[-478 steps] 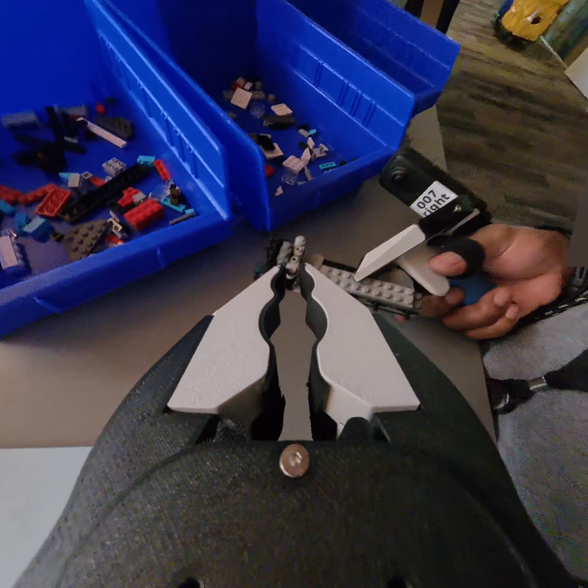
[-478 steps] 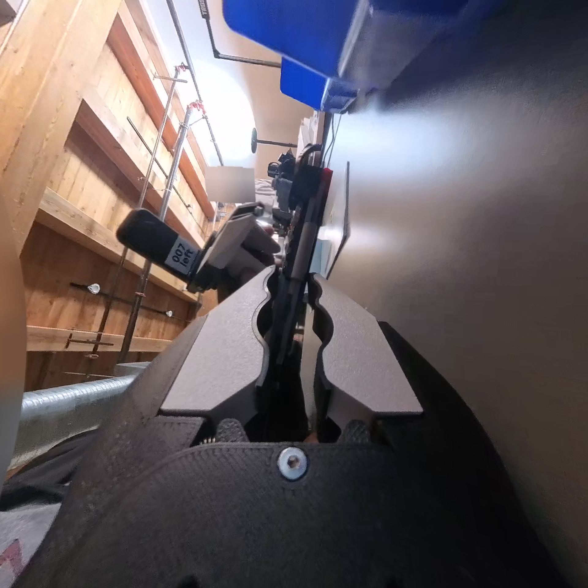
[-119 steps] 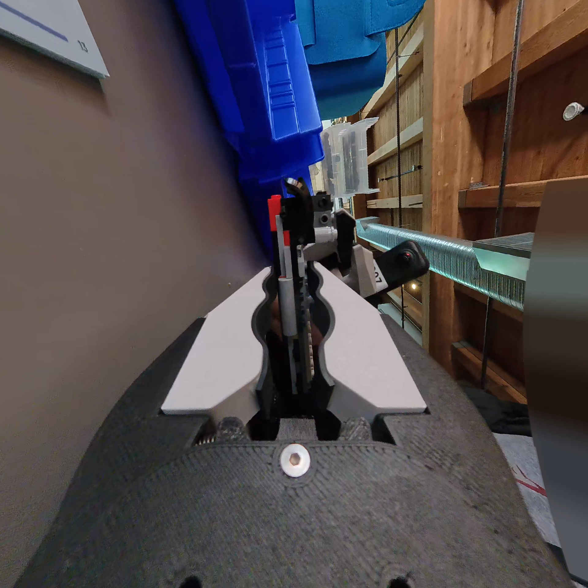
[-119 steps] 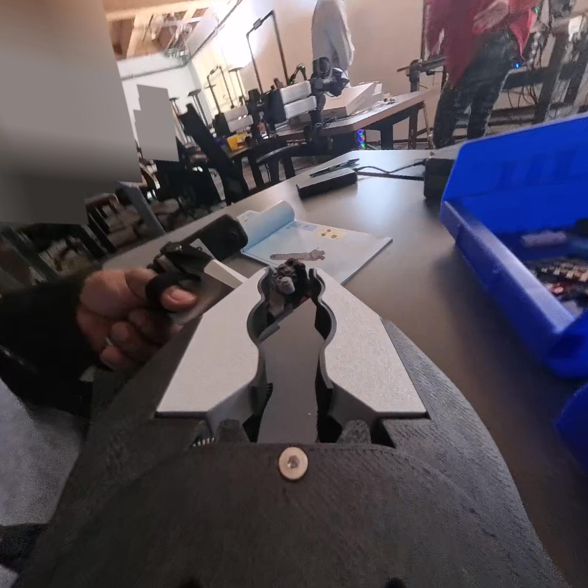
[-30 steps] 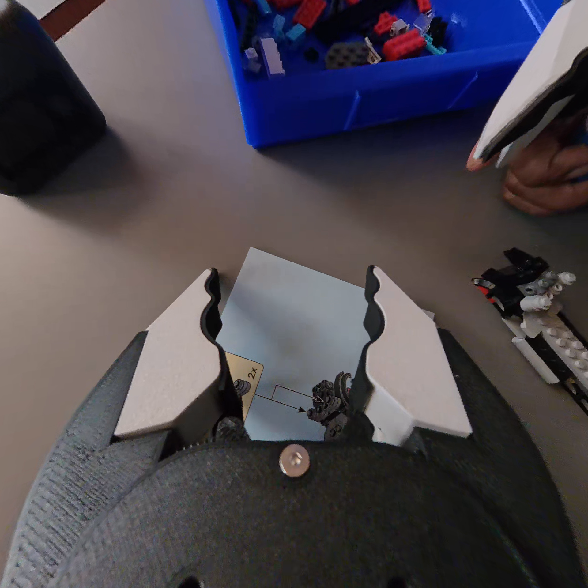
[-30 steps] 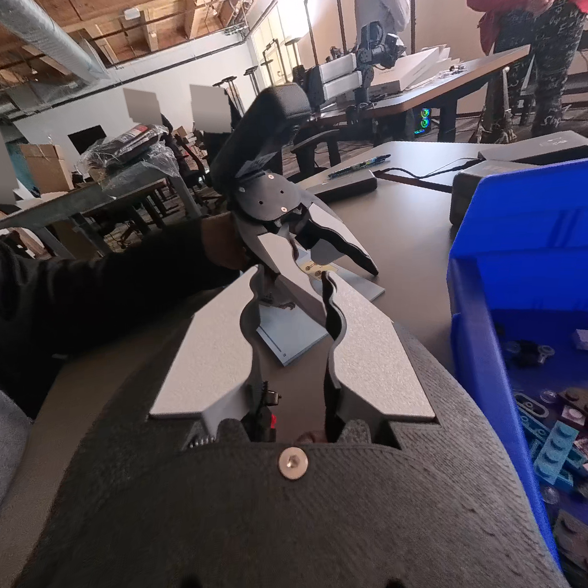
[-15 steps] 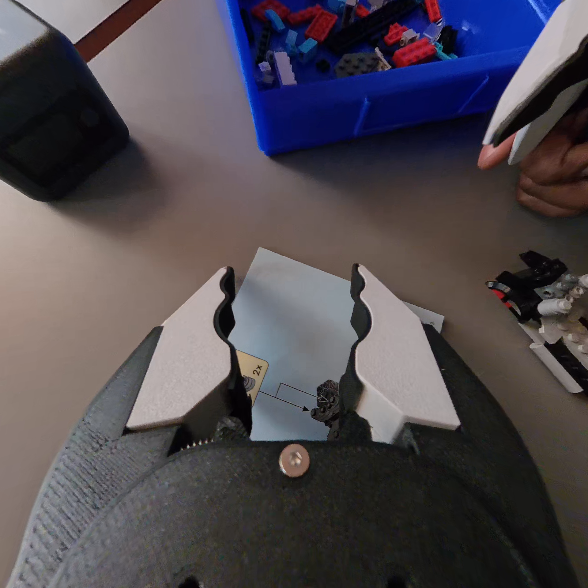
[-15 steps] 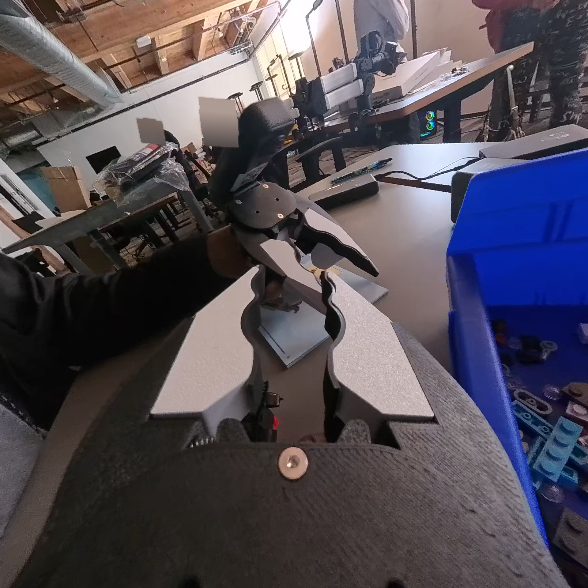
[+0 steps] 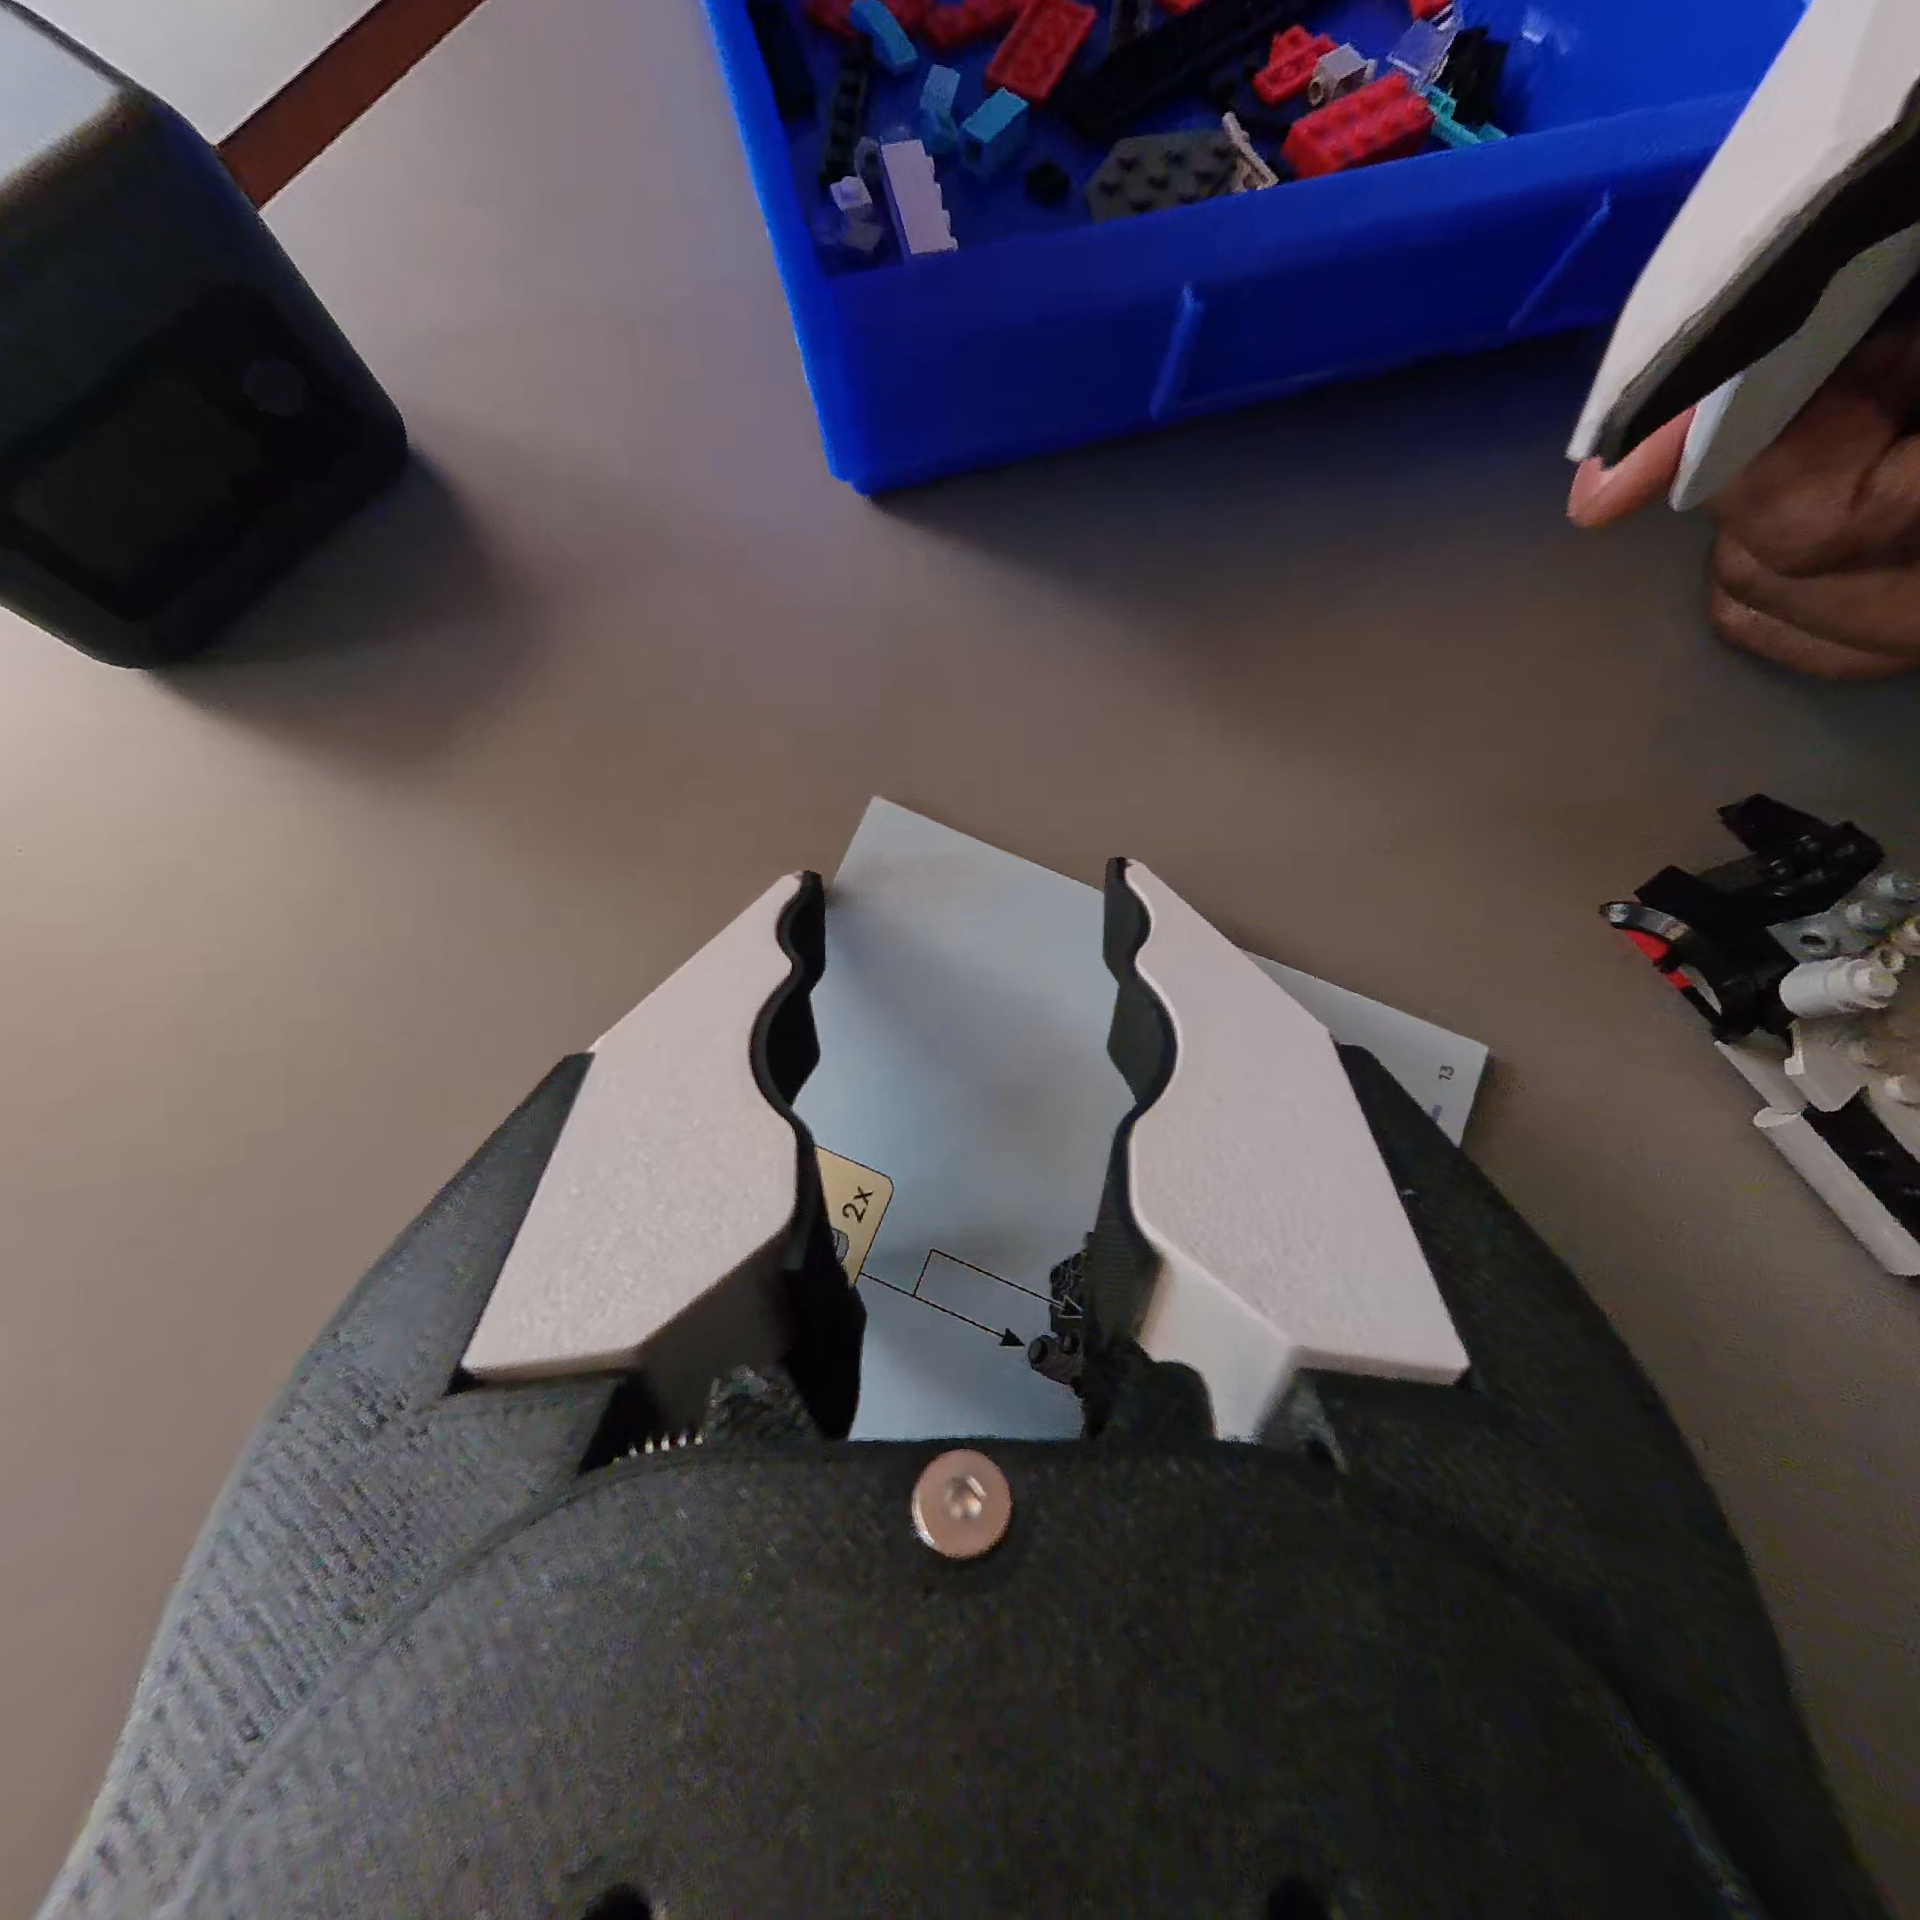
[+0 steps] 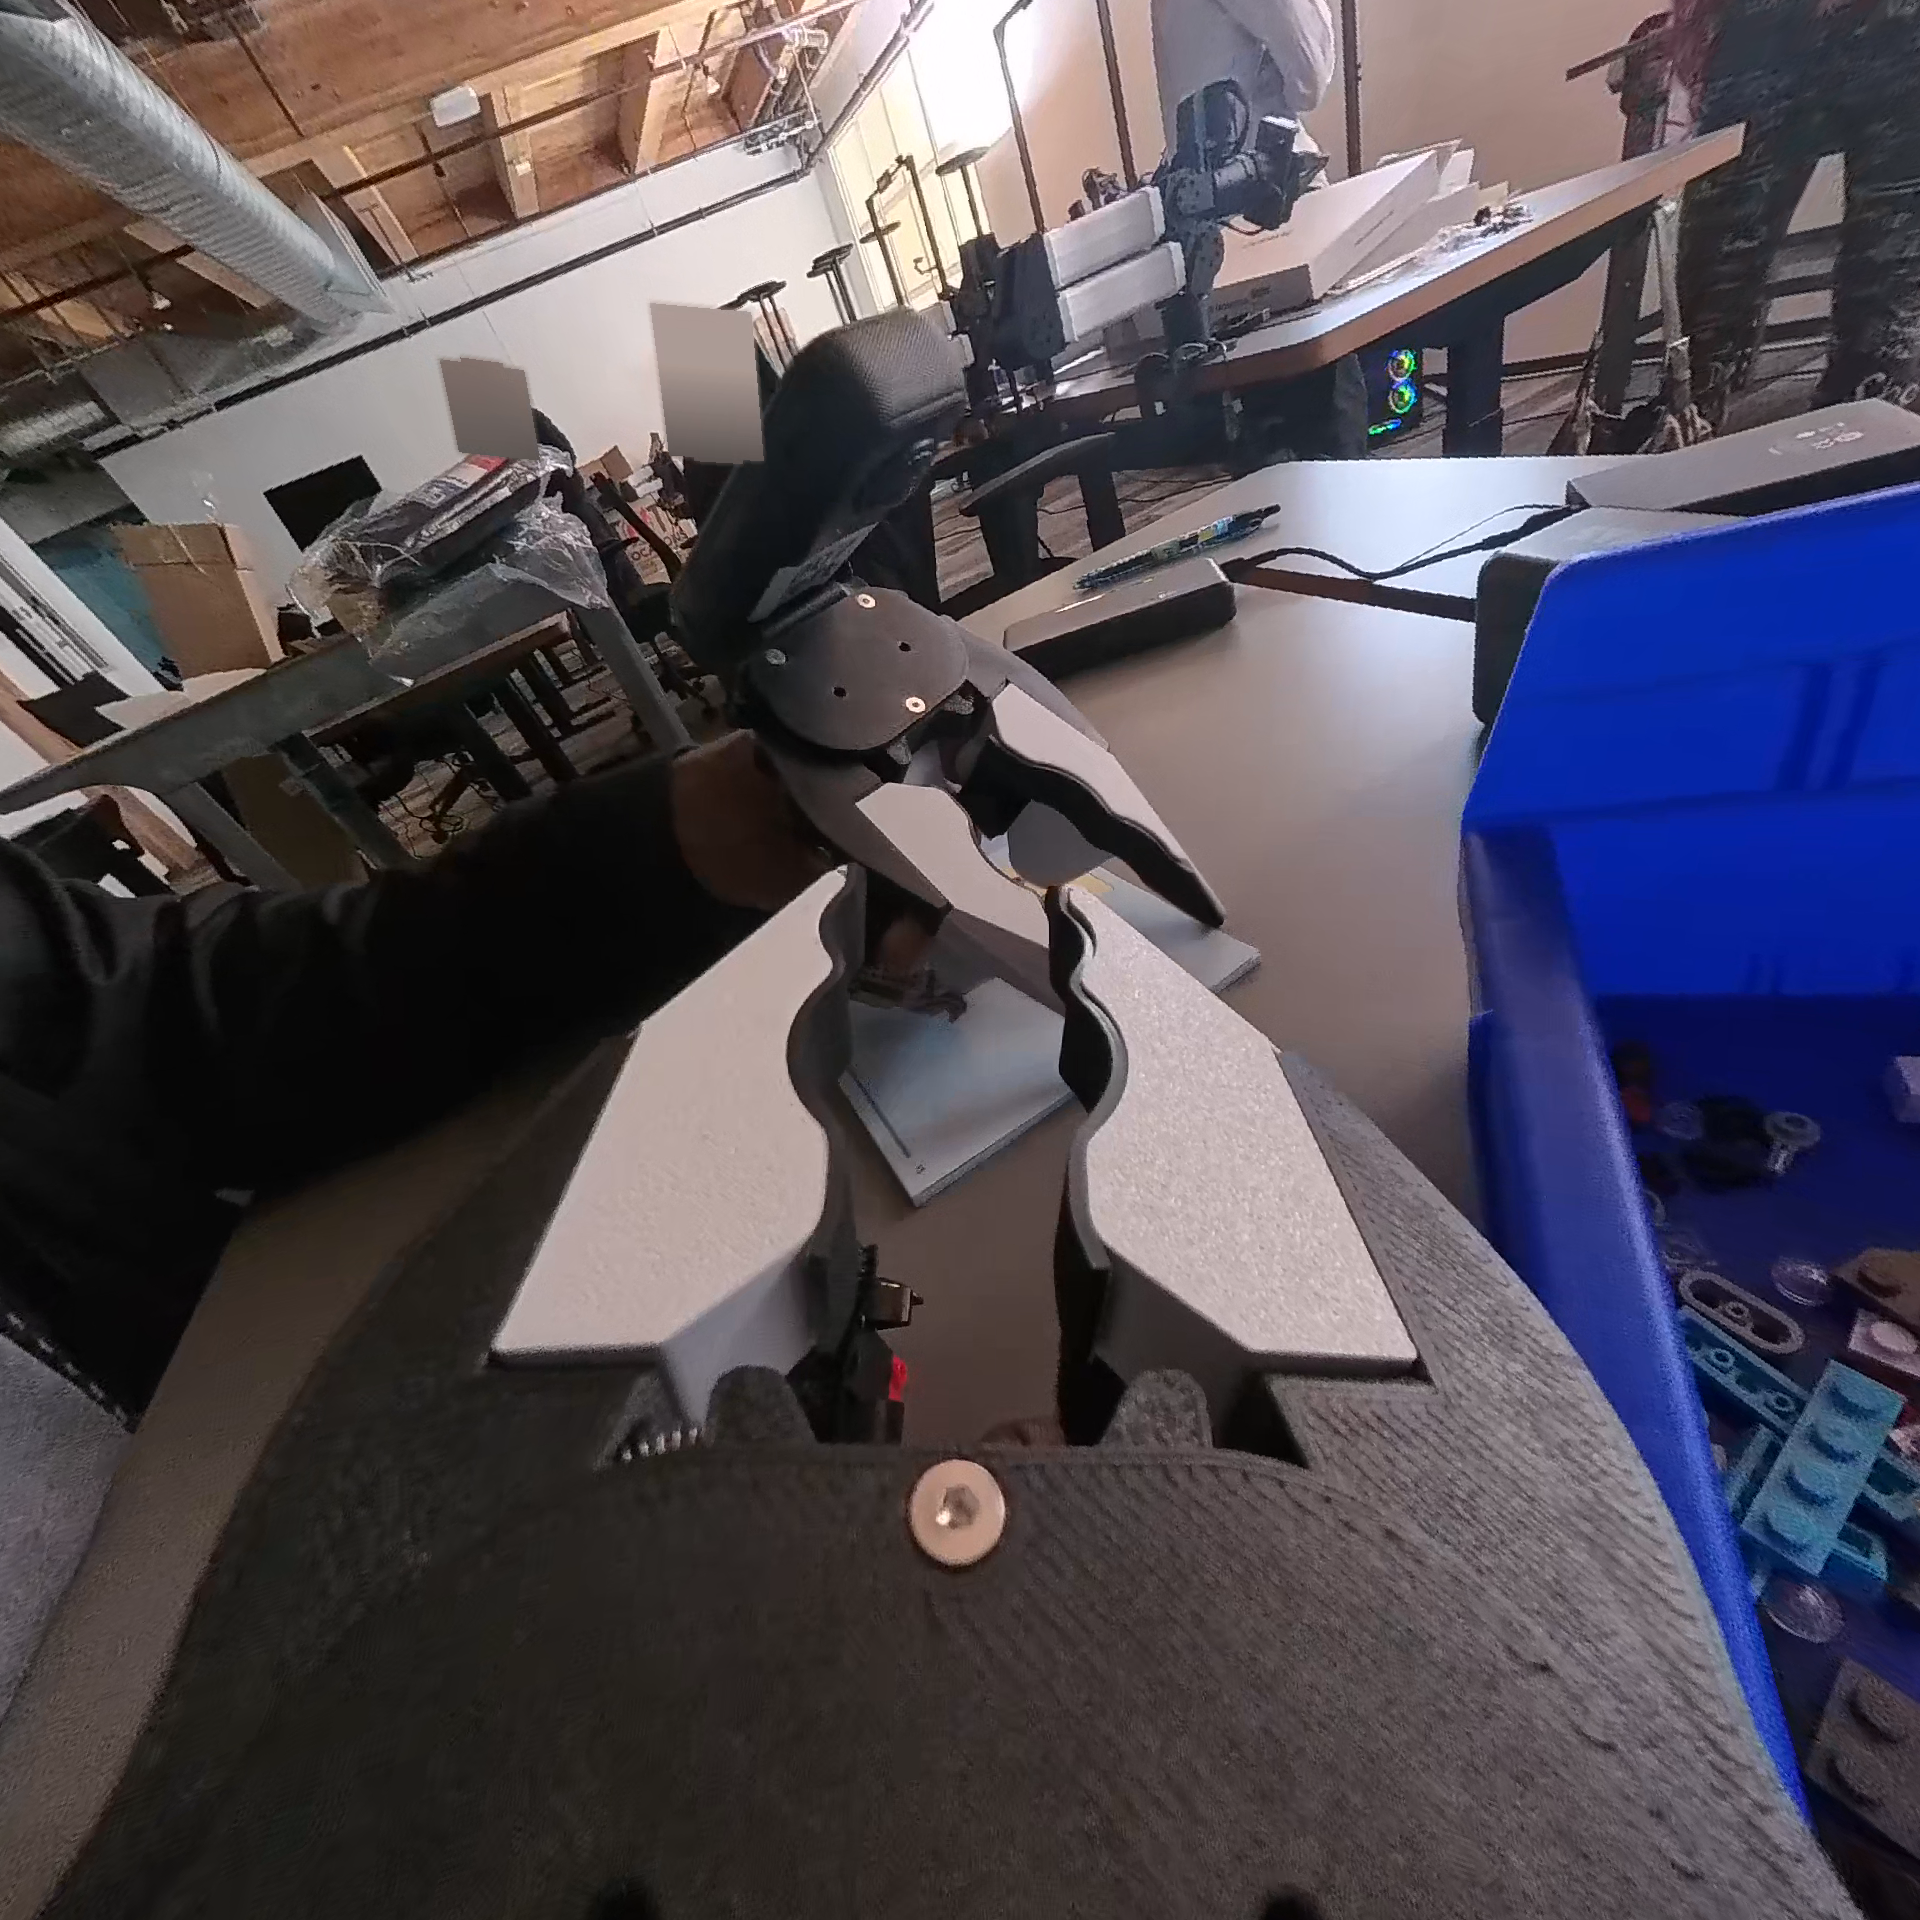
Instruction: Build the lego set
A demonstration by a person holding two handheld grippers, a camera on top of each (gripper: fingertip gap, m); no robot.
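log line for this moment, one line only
left gripper: open, over instruction booklet | right gripper: open, empty | lego model: on table, unheld | blue bin: loose bricks

I see the instruction booklet (image 9: 966,997) on the table (image 9: 623,727), bin (image 9: 1195,312) beyond it, lego model (image 9: 1787,997) to its right.

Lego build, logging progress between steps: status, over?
Left gripper open, empty, over the instruction booklet. Right gripper open, empty. Partial lego model lying on table, unheld. Nothing in the way.
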